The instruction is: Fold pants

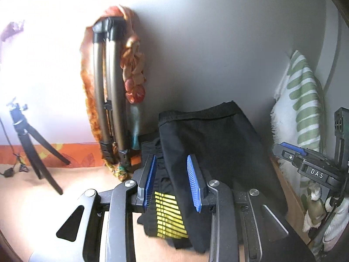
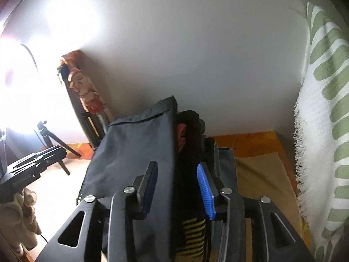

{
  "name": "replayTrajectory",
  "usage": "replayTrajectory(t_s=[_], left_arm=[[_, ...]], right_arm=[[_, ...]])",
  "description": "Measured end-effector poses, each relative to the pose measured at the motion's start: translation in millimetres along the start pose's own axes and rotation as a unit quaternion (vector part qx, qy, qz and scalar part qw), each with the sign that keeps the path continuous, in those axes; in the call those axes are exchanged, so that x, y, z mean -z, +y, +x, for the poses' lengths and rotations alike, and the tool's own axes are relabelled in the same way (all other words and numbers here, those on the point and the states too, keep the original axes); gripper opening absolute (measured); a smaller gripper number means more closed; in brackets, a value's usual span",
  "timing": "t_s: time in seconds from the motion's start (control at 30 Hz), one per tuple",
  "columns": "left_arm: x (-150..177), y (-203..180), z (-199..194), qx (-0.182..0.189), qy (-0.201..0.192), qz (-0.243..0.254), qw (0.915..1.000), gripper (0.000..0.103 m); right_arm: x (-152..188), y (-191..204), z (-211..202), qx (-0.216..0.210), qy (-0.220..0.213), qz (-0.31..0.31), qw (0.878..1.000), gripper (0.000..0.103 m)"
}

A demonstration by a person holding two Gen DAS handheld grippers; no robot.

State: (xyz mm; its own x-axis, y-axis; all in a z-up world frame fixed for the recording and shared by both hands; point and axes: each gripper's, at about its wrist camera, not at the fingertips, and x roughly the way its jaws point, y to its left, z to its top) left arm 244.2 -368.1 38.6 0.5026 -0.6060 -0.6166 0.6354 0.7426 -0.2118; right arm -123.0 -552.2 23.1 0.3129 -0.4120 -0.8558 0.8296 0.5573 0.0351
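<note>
L gripper (image 1: 172, 181) jaws apart, not pinching | R gripper (image 2: 178, 187) same, jaws apart | black pants (image 1: 209, 144) folded btwn both pairs of pads, by wall

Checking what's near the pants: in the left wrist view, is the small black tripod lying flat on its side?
No, the small tripod stands upright on its spread legs, left of the black pants.

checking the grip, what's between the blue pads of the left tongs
Black pants with a yellow striped patch, seen in the left wrist view.
</note>
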Motion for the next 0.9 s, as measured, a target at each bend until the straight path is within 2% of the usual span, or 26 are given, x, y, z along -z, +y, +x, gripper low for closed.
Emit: replayTrajectory(t_s=[0.03, 0.13, 0.23, 0.33, 0.43, 0.5, 0.6, 0.77, 0.9], left_arm=[[1, 1, -6, 0.002, -0.002, 0.000, 1.0000, 0.027], [7, 2, -26, 0.003, -0.009, 0.002, 1.0000, 0.028], [14, 2, -43, 0.005, -0.015, 0.003, 0.9999, 0.039], [22, 1, -63, 0.005, -0.024, 0.005, 0.9997, 0.040], [33, 1, -84, 0.010, -0.027, 0.001, 0.9996, 0.040], [43, 0, -100, 0.013, -0.030, 0.004, 0.9995, 0.040], [57, -2, -122, 0.012, -0.039, 0.012, 0.9991, 0.052], [78, -5, -150, 0.011, -0.048, 0.020, 0.9986, 0.053], [93, -1, -167, 0.016, -0.050, 0.011, 0.9986, 0.057]], right_arm=[[2, 3, -6, 0.000, -0.005, -0.002, 1.000, 0.053], [8, 13, -19, 0.004, -0.014, -0.010, 1.000, 0.054], [17, 21, -34, 0.003, -0.021, -0.010, 1.000, 0.055], [25, 29, -52, 0.004, -0.033, -0.011, 0.999, 0.064], [36, 41, -73, 0.001, -0.047, -0.016, 0.999, 0.068], [45, 49, -85, -0.002, -0.052, -0.022, 0.998, 0.070], [61, 63, -101, -0.009, -0.057, -0.032, 0.998, 0.072], [87, 87, -123, -0.007, -0.065, -0.055, 0.996, 0.073], [107, 105, -138, -0.004, -0.074, -0.070, 0.995, 0.077]])
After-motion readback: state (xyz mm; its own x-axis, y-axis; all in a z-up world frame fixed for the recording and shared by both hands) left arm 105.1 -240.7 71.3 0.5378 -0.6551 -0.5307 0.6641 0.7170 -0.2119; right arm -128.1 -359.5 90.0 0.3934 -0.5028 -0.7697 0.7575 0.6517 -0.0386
